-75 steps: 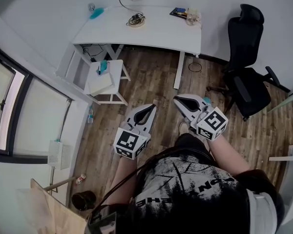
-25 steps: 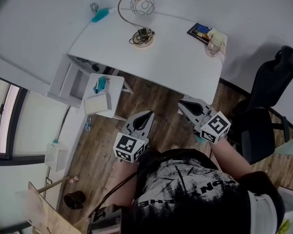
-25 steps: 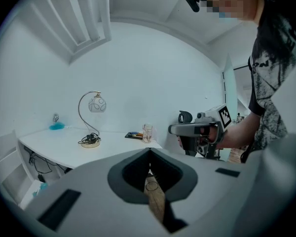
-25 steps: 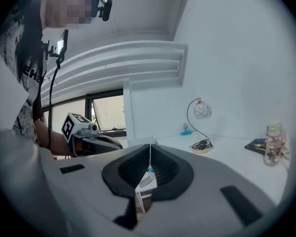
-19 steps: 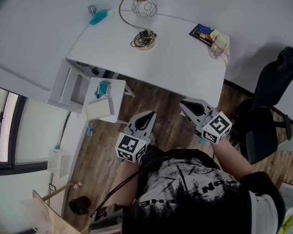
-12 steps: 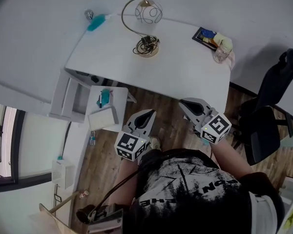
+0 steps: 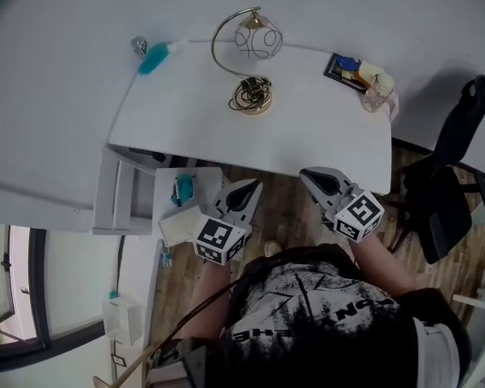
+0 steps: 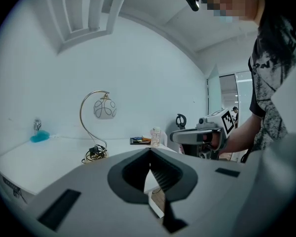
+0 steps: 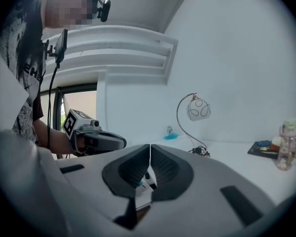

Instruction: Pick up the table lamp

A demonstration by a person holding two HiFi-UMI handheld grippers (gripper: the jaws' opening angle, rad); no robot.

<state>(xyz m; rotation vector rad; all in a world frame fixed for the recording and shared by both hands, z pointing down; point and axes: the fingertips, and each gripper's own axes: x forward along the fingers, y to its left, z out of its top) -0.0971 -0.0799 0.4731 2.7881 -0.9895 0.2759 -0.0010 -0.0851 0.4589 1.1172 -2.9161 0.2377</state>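
Grippers hovering before the desk (image 7: 323, 128).
Left gripper (image 7: 249, 186) and right gripper (image 7: 311, 175), lower centre, are pointing shut and empty, probably because the lamp (image 7: 253, 99) is standing out of reach, upper centre.

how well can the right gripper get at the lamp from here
Probably not yet: the right gripper hangs near the front edge of the desk with its jaws shut, and the lamp stands toward the back. The bare desk top between them leaves the way free once it moves closer.
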